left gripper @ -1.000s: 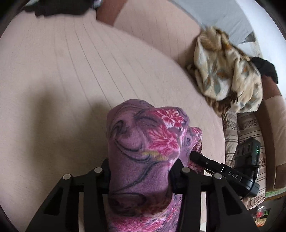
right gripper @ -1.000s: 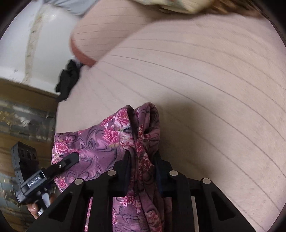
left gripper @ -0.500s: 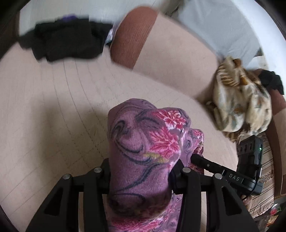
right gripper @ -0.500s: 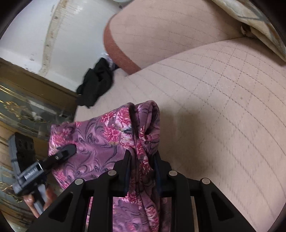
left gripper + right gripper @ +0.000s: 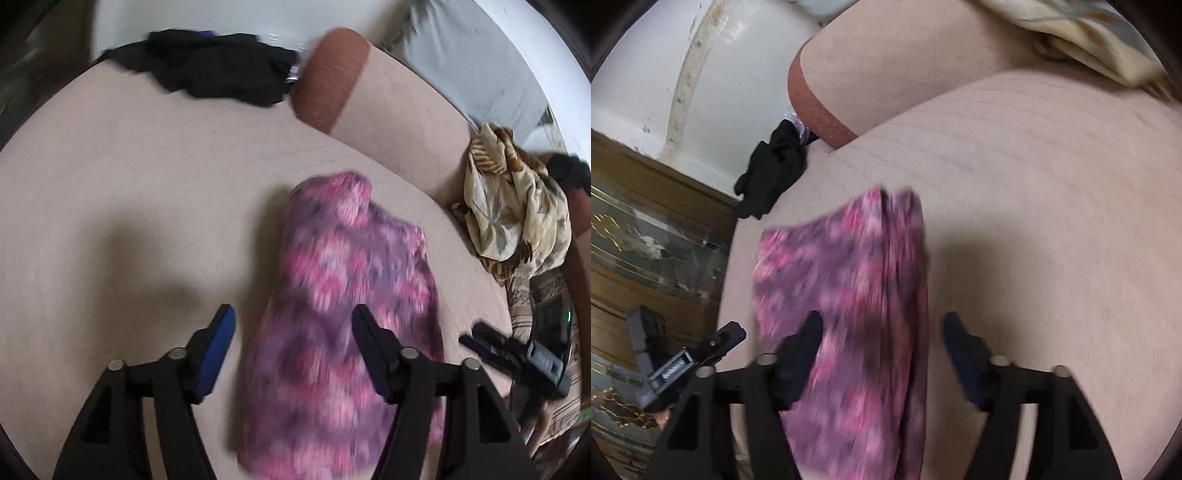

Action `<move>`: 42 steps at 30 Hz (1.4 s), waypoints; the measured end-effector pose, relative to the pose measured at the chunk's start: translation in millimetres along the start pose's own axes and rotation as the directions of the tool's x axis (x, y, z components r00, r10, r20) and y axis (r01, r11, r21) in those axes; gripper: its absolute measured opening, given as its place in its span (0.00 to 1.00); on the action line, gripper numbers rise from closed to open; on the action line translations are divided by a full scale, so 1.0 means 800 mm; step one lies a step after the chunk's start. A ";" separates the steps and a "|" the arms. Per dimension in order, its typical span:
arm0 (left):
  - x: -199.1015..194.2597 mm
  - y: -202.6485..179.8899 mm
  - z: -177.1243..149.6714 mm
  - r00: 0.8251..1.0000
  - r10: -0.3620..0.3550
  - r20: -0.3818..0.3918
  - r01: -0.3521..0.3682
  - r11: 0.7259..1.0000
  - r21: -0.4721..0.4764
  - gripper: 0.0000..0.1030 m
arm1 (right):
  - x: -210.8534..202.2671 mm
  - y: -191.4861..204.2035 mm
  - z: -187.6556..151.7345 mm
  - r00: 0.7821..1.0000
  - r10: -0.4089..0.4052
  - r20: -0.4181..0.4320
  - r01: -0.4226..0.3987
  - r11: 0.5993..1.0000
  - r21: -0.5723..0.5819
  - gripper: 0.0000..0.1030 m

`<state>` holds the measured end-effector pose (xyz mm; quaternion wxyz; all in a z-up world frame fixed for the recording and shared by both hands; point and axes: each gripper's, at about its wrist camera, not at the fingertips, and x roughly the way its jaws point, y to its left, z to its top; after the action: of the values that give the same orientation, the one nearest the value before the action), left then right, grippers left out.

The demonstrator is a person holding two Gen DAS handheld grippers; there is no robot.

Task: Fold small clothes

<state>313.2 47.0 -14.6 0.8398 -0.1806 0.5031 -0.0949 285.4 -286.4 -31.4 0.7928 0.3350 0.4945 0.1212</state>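
Note:
A purple garment with pink flowers [image 5: 343, 306] lies motion-blurred on the beige quilted cushion [image 5: 129, 206]. My left gripper [image 5: 293, 321] is open, its fingers spread on either side of the cloth and not pinching it. In the right wrist view the same garment [image 5: 849, 295] runs between the spread fingers of my open right gripper [image 5: 881, 328], nearer the left finger. The right gripper also shows at the right edge of the left wrist view [image 5: 517, 354], and the left one at the lower left of the right wrist view [image 5: 690, 365].
A black garment [image 5: 221, 74] lies at the cushion's far edge, seen too in the right wrist view [image 5: 772, 170]. A cream leaf-patterned cloth [image 5: 517, 206] is heaped at the right. A beige backrest with a brown end [image 5: 332, 81] stands behind. A wooden glass cabinet [image 5: 646, 240] is at left.
Both grippers have opened and let go of the purple garment, which has dropped onto the cushion. Both views have pulled back and tilted up.

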 end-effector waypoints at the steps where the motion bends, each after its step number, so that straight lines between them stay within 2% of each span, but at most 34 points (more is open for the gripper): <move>1: -0.006 0.008 -0.015 1.000 -0.021 -0.004 0.020 0.999 -0.028 0.66 | -0.014 -0.003 -0.025 1.000 0.021 0.004 -0.021 1.000 0.018 0.73; 4: 0.003 0.010 -0.047 0.995 -0.057 -0.080 0.053 0.997 -0.060 0.66 | -0.039 -0.016 -0.075 0.999 0.028 0.031 -0.030 0.998 0.054 0.73; 6: 0.008 0.004 -0.056 0.995 -0.037 -0.094 0.035 0.999 -0.024 0.66 | -0.045 -0.025 -0.091 1.000 0.010 0.025 -0.011 0.999 0.051 0.72; 8: 0.008 0.009 -0.062 0.996 -0.021 -0.092 0.017 0.999 -0.037 0.66 | -0.039 -0.026 -0.092 0.999 0.044 -0.003 -0.044 0.998 0.050 0.63; 9: 0.010 0.017 -0.068 0.995 -0.024 -0.099 0.019 0.998 -0.058 0.66 | -0.037 -0.026 -0.092 0.998 0.064 -0.011 -0.063 0.997 0.048 0.62; 11: 0.021 0.030 -0.081 0.991 -0.006 -0.132 -0.005 0.996 -0.083 0.66 | -0.025 -0.019 -0.096 0.996 0.086 -0.035 -0.085 0.996 0.039 0.53; 12: 0.030 0.035 -0.088 0.987 -0.008 -0.163 -0.007 0.995 -0.096 0.66 | -0.013 -0.015 -0.101 0.995 0.079 -0.064 -0.076 0.996 0.039 0.50; 14: 0.031 0.038 -0.096 0.987 -0.014 -0.161 0.000 0.996 -0.086 0.65 | 0.007 -0.016 -0.113 0.992 0.029 -0.122 -0.024 0.999 0.043 0.33; 15: 0.027 0.035 -0.097 0.988 -0.010 -0.153 0.001 0.998 -0.061 0.54 | 0.014 -0.019 -0.120 0.989 0.025 -0.143 -0.017 0.999 0.051 0.29; 16: 0.025 0.034 -0.097 0.987 -0.026 -0.161 0.018 0.998 -0.056 0.25 | 0.021 -0.021 -0.125 0.986 0.028 -0.165 -0.018 0.998 0.057 0.20; 17: 0.028 0.034 -0.097 0.981 -0.043 -0.189 0.032 0.998 -0.061 0.16 | 0.027 -0.023 -0.127 0.982 0.019 -0.186 -0.009 0.998 0.055 0.12; 18: 0.028 0.035 -0.096 0.975 -0.040 -0.221 0.027 0.998 -0.061 0.14 | 0.032 -0.023 -0.130 0.977 -0.006 -0.215 0.015 0.999 0.044 0.09; 20: 0.018 0.032 -0.092 0.973 -0.033 -0.230 0.024 0.999 -0.043 0.12 | 0.025 -0.014 -0.128 0.974 -0.023 -0.226 0.027 0.999 0.017 0.07; 22: 0.022 0.024 -0.093 0.970 0.018 -0.244 -0.016 1.000 0.012 0.12 | 0.018 -0.003 -0.129 0.975 -0.070 -0.212 0.060 0.997 -0.056 0.07; 23: 0.031 0.021 -0.097 0.963 0.052 -0.265 -0.045 0.998 0.034 0.12 | 0.026 -0.008 -0.131 0.970 -0.085 -0.227 0.075 0.996 -0.054 0.07; 25: 0.036 0.018 -0.091 0.962 0.072 -0.264 -0.061 0.997 0.050 0.12 | 0.042 -0.021 -0.133 0.962 -0.066 -0.264 0.062 0.998 -0.024 0.05; 27: 0.037 0.019 -0.090 0.960 0.068 -0.271 -0.059 0.997 0.041 0.12 | 0.040 -0.026 -0.127 0.960 -0.031 -0.277 0.033 0.999 0.002 0.05; 30: 0.036 0.016 -0.090 0.961 0.075 -0.267 -0.062 0.997 0.055 0.13 | 0.038 -0.028 -0.125 0.958 -0.044 -0.282 0.041 0.999 -0.015 0.05; 32: 0.032 0.008 -0.089 0.961 0.103 -0.256 -0.079 0.992 0.102 0.20 | 0.037 -0.020 -0.125 0.957 -0.063 -0.285 0.050 0.997 -0.052 0.09; 33: 0.030 0.004 -0.088 0.964 0.119 -0.236 -0.095 0.989 0.110 0.27 | 0.037 -0.018 -0.126 0.956 -0.065 -0.285 0.050 0.997 -0.061 0.11; 34: 0.028 -0.004 -0.085 0.966 0.126 -0.226 -0.102 0.988 0.113 0.37 | 0.040 -0.015 -0.125 0.957 -0.060 -0.285 0.044 0.997 -0.060 0.18; 35: 0.024 -0.008 -0.082 0.969 0.125 -0.213 -0.101 0.988 0.119 0.39 | 0.040 -0.013 -0.126 0.958 -0.045 -0.282 0.031 0.998 -0.051 0.27; 36: 0.017 -0.012 -0.079 0.976 0.113 -0.187 -0.092 0.988 0.121 0.40 | 0.038 -0.009 -0.125 0.962 -0.024 -0.273 0.012 0.999 -0.047 0.32; 38: -0.001 -0.020 -0.067 0.988 0.093 -0.126 -0.077 0.989 0.124 0.51 | 0.026 0.005 -0.124 0.974 -0.035 -0.225 0.019 0.997 -0.072 0.51; 40: -0.014 -0.030 -0.044 0.994 0.064 -0.086 -0.052 0.990 0.131 0.70 | 0.003 0.018 -0.112 0.987 -0.052 -0.150 0.035 0.993 -0.109 0.60; 42: -0.014 -0.041 -0.011 0.994 0.064 -0.090 -0.052 0.990 0.132 0.72 | -0.019 0.028 -0.087 0.997 -0.028 -0.075 0.020 0.995 -0.102 0.60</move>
<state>301.3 18.9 3.7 0.8276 -0.1063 0.5398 -0.1114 221.0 -248.6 -26.3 0.7908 0.2835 0.5215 0.1494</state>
